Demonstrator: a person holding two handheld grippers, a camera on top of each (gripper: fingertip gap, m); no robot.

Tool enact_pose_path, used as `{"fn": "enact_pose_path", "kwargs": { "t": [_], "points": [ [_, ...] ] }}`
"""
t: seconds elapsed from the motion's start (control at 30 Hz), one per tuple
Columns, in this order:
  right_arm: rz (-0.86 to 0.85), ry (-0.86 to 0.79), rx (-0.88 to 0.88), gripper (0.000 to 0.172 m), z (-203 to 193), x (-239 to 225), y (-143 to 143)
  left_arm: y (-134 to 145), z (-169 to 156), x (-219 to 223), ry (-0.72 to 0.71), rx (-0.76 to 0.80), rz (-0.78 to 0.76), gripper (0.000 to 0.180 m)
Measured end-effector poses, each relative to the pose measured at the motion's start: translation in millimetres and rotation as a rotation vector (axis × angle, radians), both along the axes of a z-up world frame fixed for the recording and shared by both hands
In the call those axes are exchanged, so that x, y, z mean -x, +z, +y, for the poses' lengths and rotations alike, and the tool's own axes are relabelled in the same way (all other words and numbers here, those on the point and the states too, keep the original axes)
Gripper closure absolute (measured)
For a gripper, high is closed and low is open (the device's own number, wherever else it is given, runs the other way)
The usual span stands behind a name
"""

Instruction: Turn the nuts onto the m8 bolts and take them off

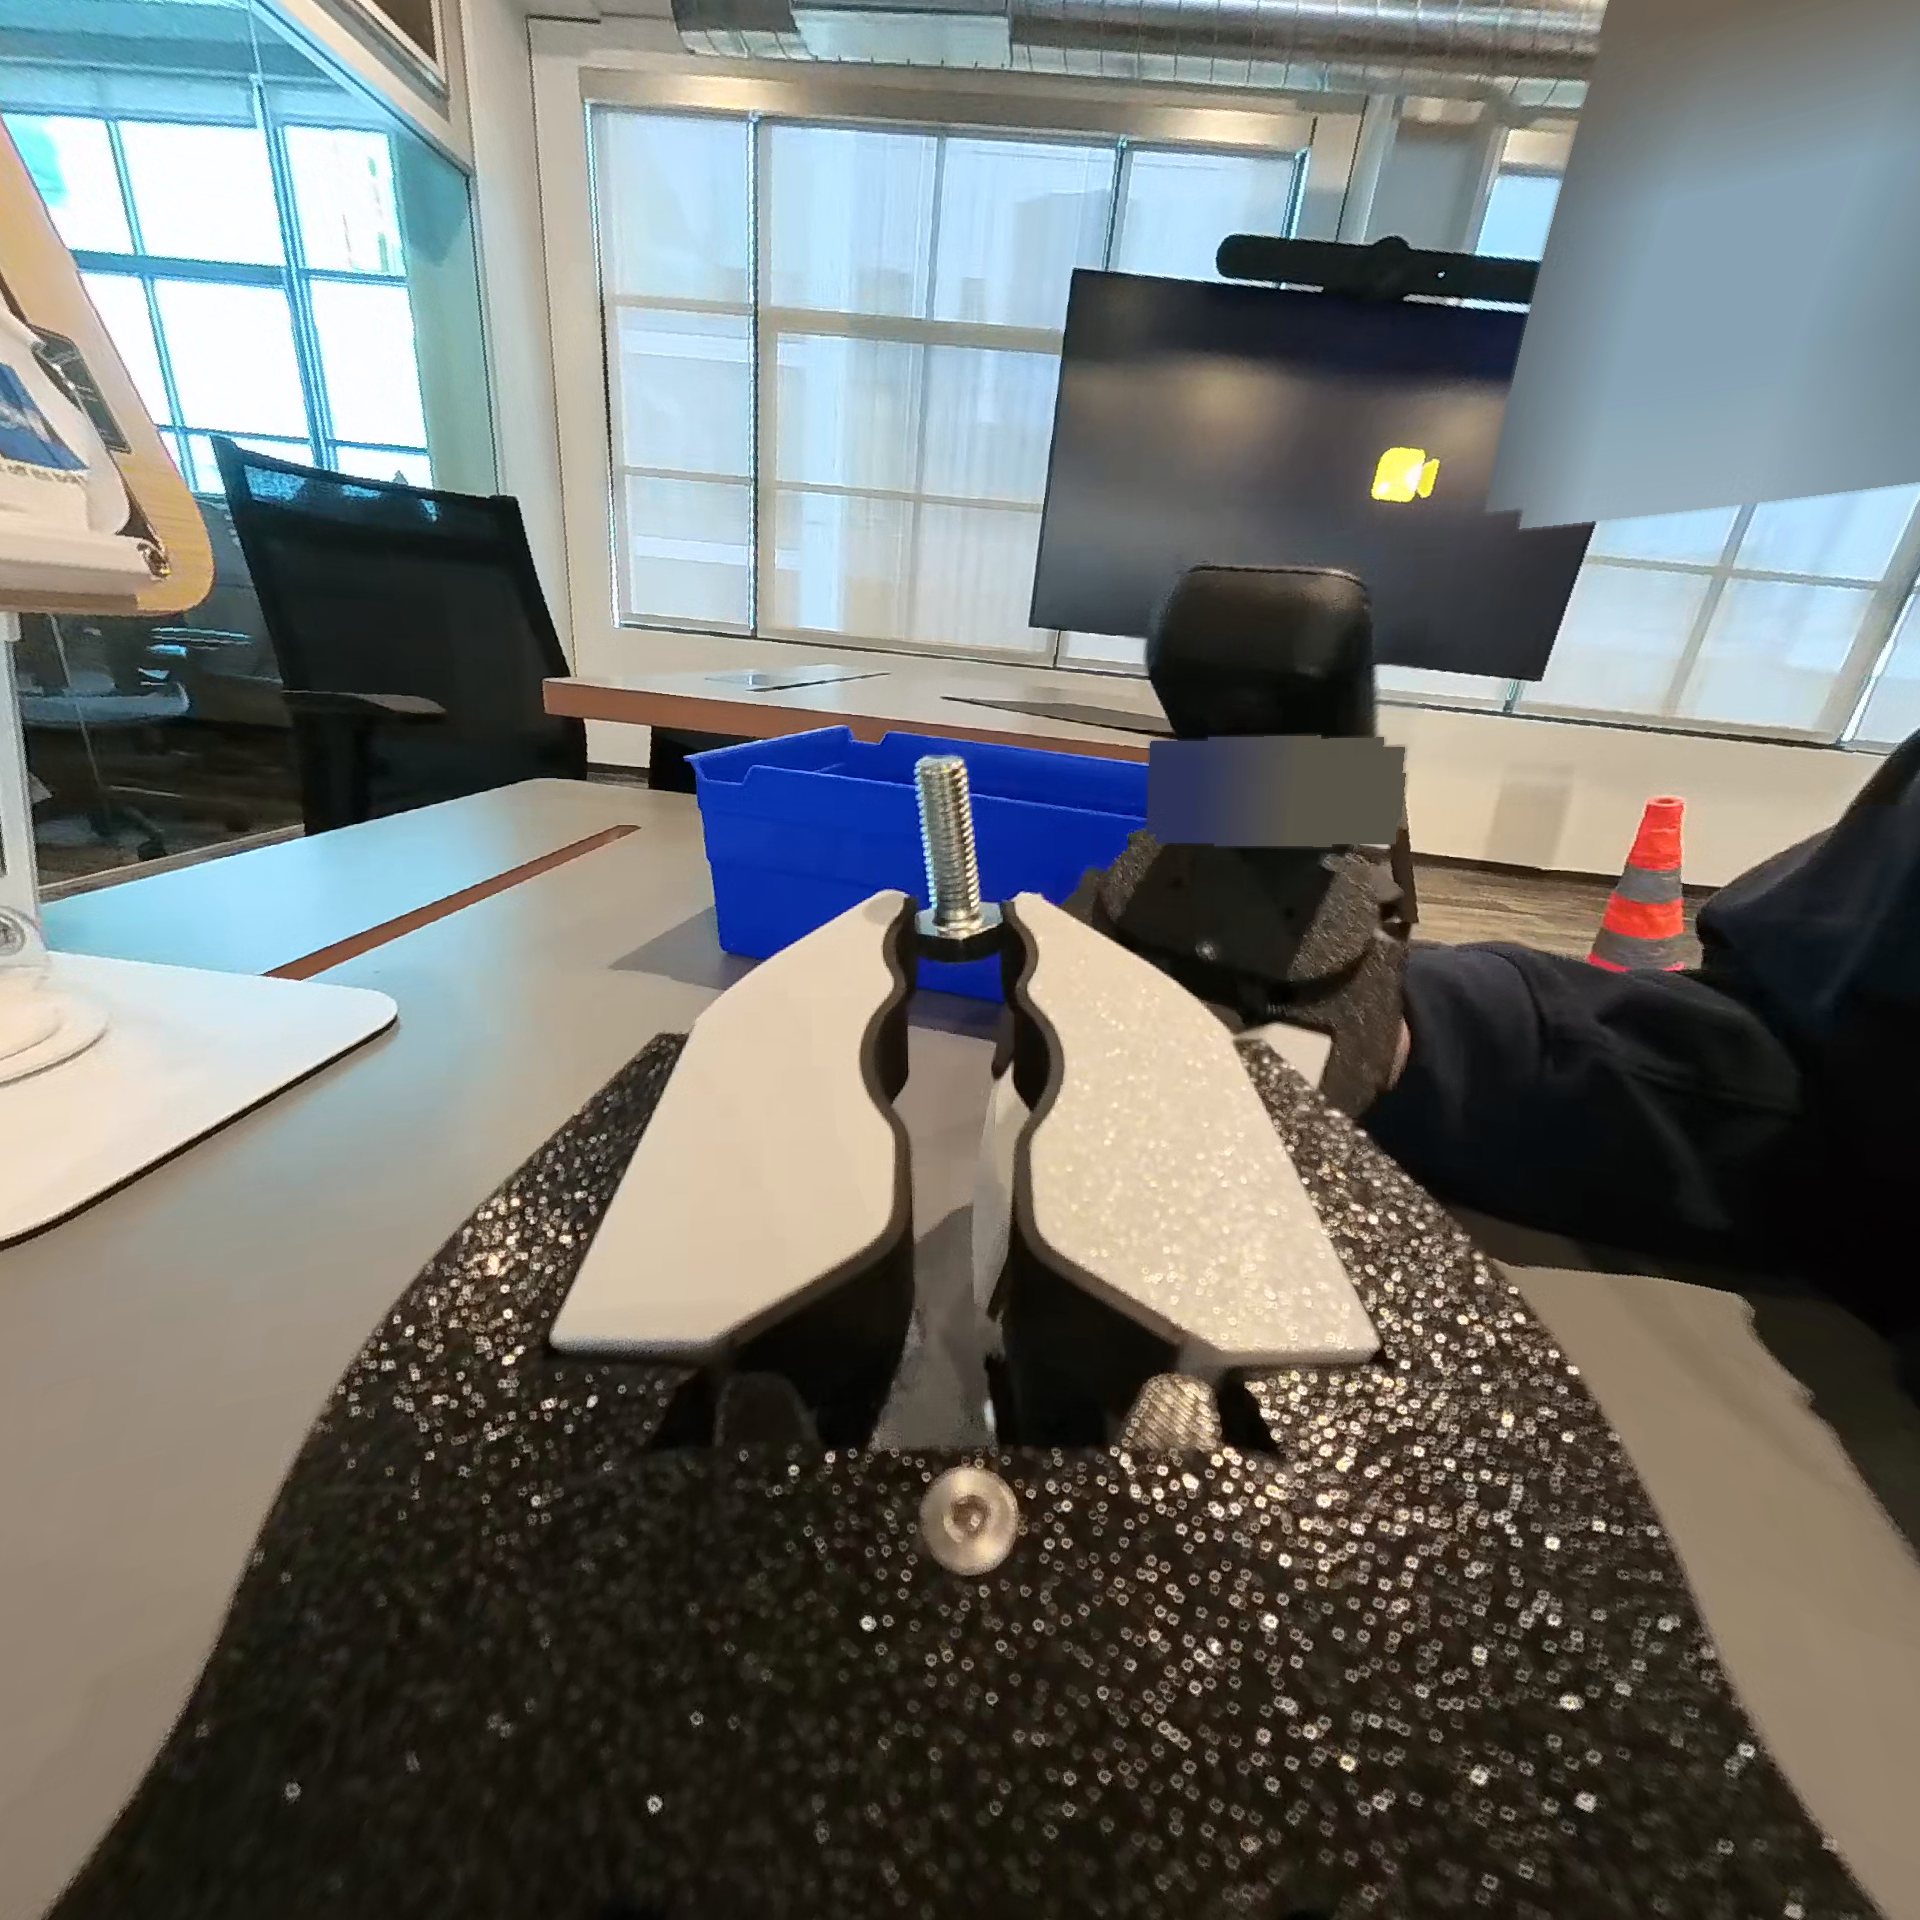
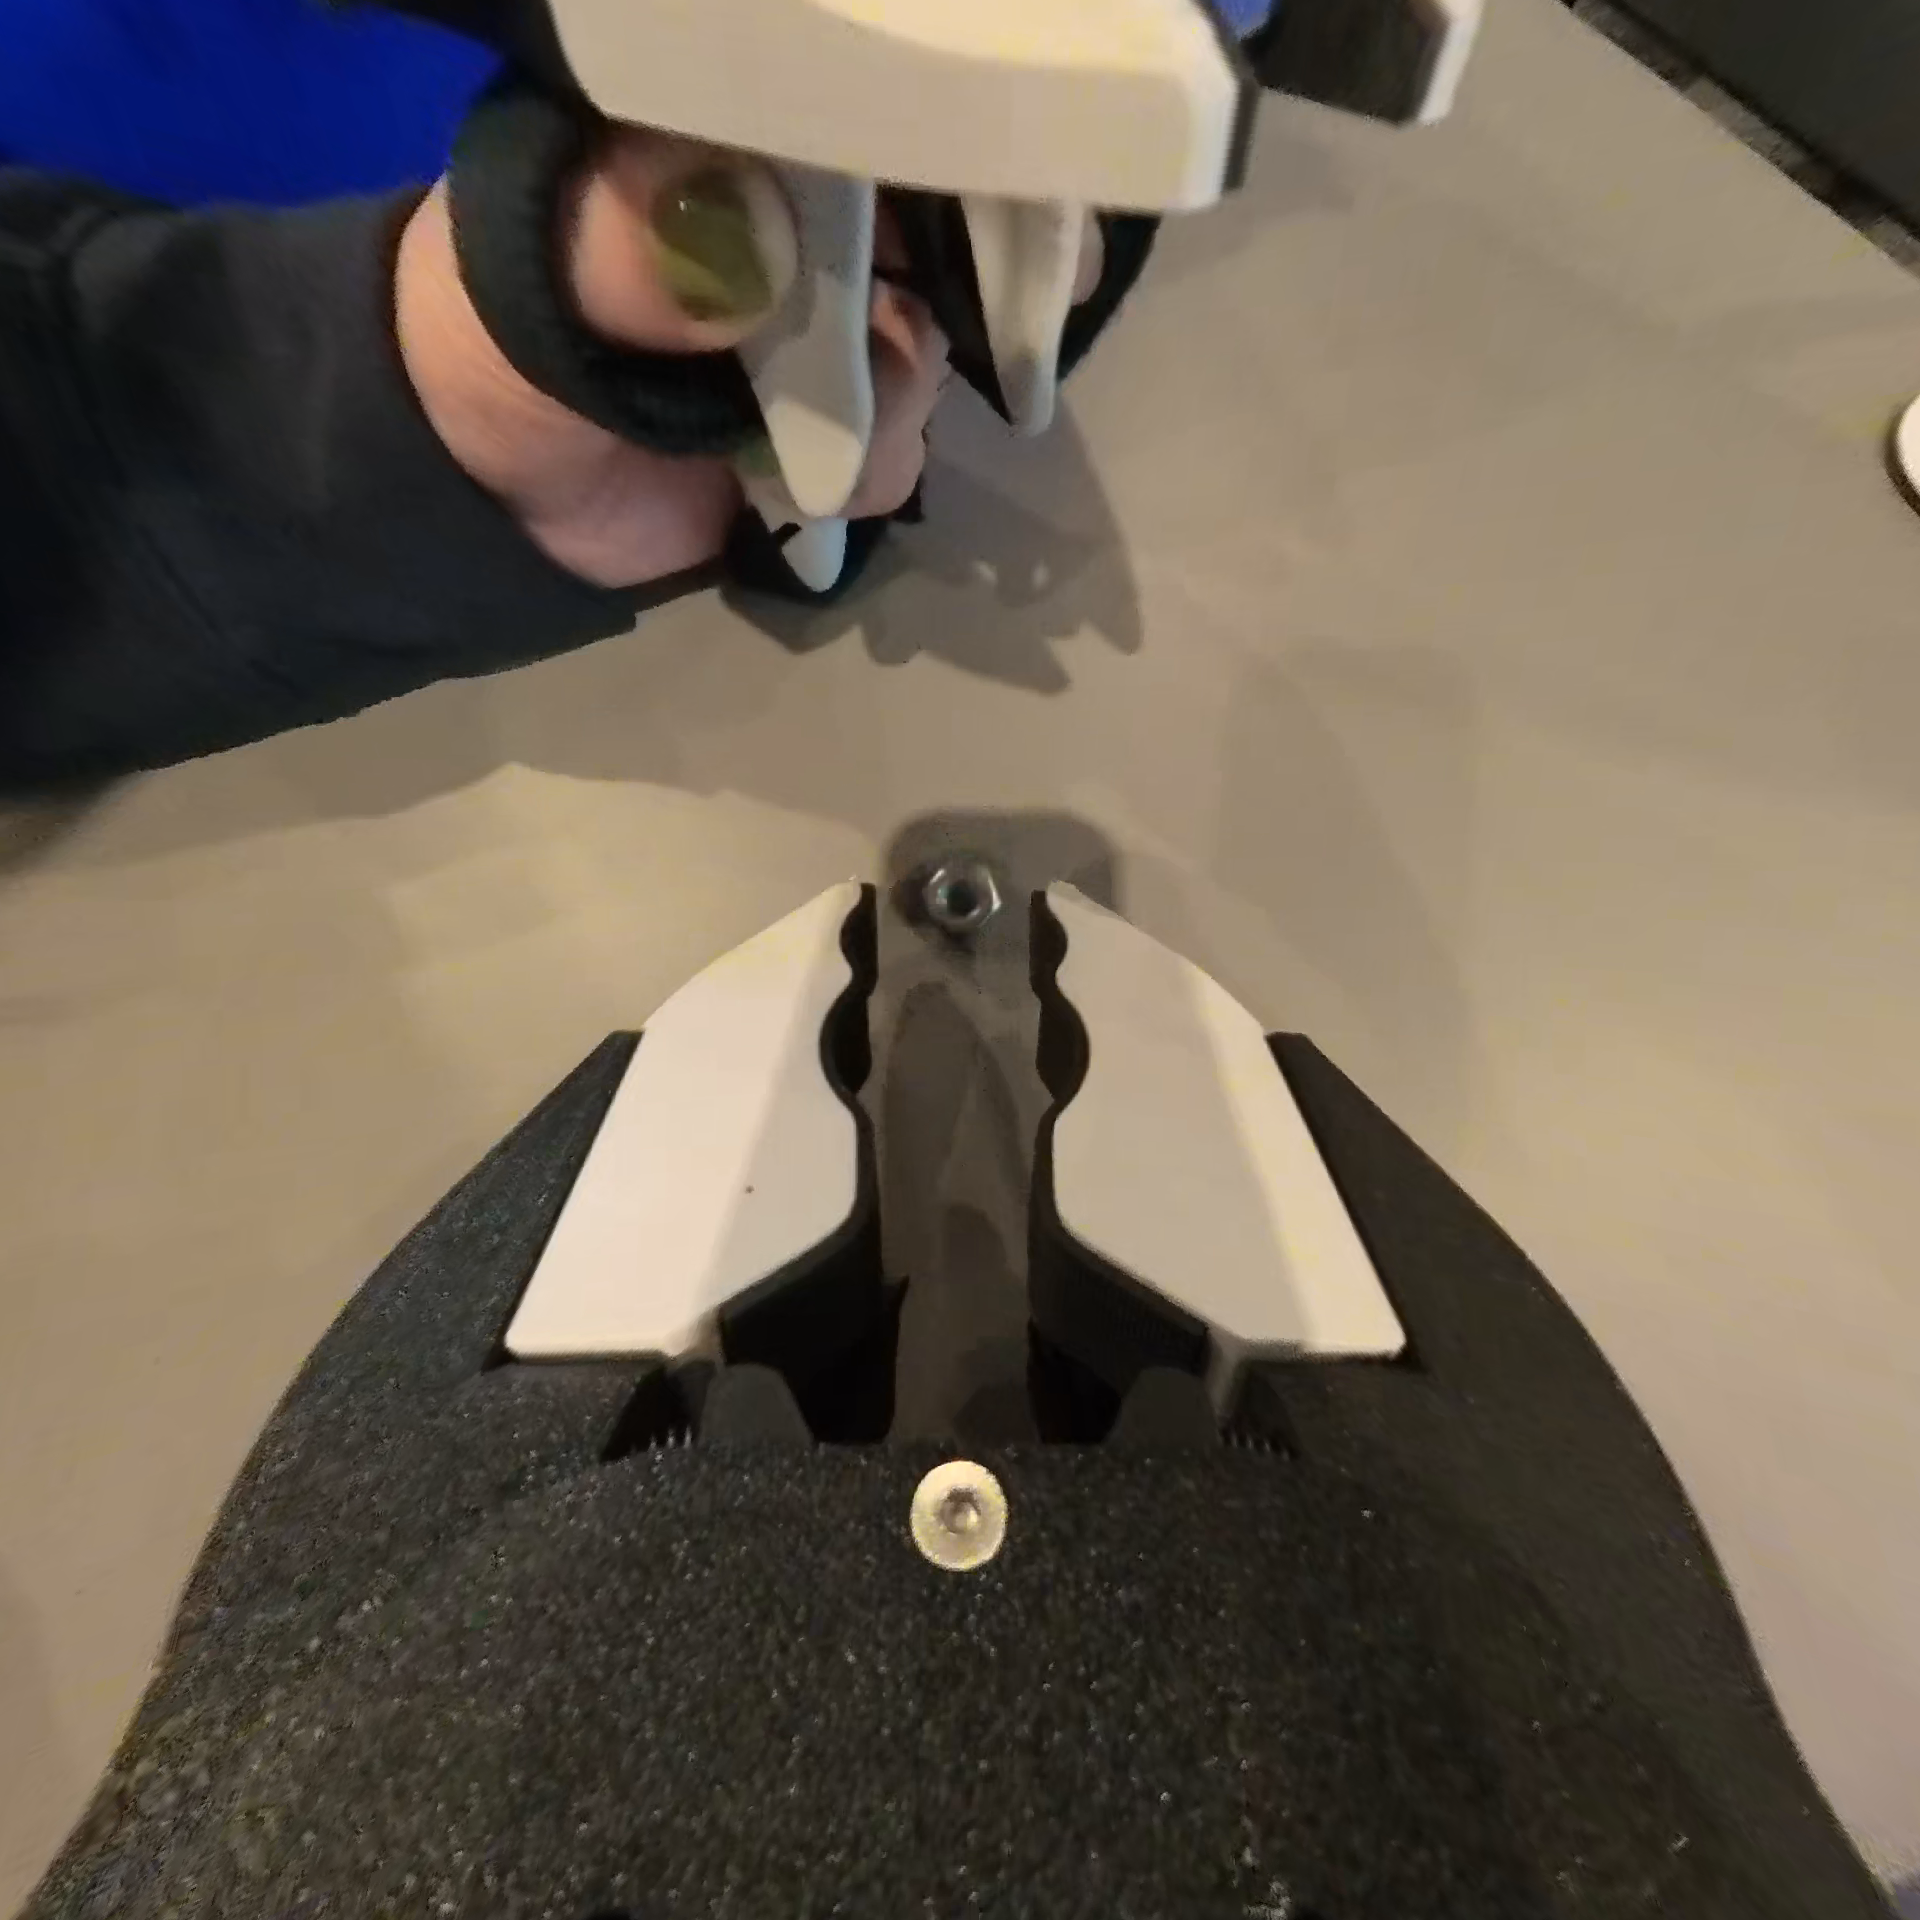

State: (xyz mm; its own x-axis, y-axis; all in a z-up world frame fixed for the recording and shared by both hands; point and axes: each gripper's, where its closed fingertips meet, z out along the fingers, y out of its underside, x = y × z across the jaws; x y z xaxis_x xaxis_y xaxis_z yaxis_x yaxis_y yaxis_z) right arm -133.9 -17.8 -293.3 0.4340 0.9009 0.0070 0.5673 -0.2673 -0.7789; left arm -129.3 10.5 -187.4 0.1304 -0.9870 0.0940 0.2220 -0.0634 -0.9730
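Note:
In the left wrist view my left gripper (image 1: 954,914) is shut on the hex head of a silver bolt (image 1: 945,831). The bolt stands upright with its threaded shank pointing up and bare. In the right wrist view my right gripper (image 2: 954,885) points down at the grey table (image 2: 1455,727). Its jaws stand open around a small silver nut (image 2: 958,900) that lies flat on the table. A gap shows between the nut and each pad. The right gripper's body (image 1: 1247,925) shows beside the left fingers. The left gripper's underside (image 2: 935,94) and the hand (image 2: 540,436) holding it fill the top of the right wrist view.
A blue bin (image 1: 831,831) stands on the table just behind the bolt. A white stand base (image 1: 156,1081) lies at the left. A black chair (image 1: 395,623), a dark monitor (image 1: 1278,457) and an orange cone (image 1: 1652,883) are farther back. My hands' fingertips stand some 10 centimeters from each other.

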Motion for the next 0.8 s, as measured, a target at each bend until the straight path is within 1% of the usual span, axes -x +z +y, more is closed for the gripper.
{"fn": "enact_pose_path", "kwargs": {
  "t": [0.1,0.23,0.3,0.37,0.43,0.5,0.6,0.67,0.73,0.8],
  "points": [
    [-0.031,-0.021,-0.005,0.147,3,5,-6,-1,0,0,0.002,-0.001,0.004,0.166],
    [-0.066,-0.035,0.037,0.148,3,4,-17,-1,0,0,-0.002,0.002,0.008,0.166],
    [-0.055,-0.04,0.044,0.149,4,4,-17,-2,0,-1,-0.005,0.002,0.012,0.166],
    [-0.054,-0.037,0.043,0.156,4,5,-18,-2,-1,-2,-0.008,-0.001,0.017,0.166],
    [-0.064,-0.039,0.024,0.156,6,3,-14,-3,-2,-3,-0.012,-0.007,0.026,0.166],
    [-0.047,-0.079,-0.054,0.156,15,-8,6,-5,-3,-4,-0.016,-0.015,0.041,0.166],
    [0.04,-0.128,-0.173,0.157,25,-27,60,-8,-7,-8,-0.036,-0.031,0.076,0.166],
    [0.091,-0.081,-0.218,0.157,24,-32,96,-11,-10,-11,-0.061,-0.038,0.102,0.166],
    [0.113,0.05,-0.227,0.157,14,-26,124,-15,-16,-15,-0.094,-0.045,0.132,0.166],
    [0.049,0.174,-0.221,0.157,5,-18,133,-18,-21,-20,-0.129,-0.057,0.16,0.166]
  ]
}}
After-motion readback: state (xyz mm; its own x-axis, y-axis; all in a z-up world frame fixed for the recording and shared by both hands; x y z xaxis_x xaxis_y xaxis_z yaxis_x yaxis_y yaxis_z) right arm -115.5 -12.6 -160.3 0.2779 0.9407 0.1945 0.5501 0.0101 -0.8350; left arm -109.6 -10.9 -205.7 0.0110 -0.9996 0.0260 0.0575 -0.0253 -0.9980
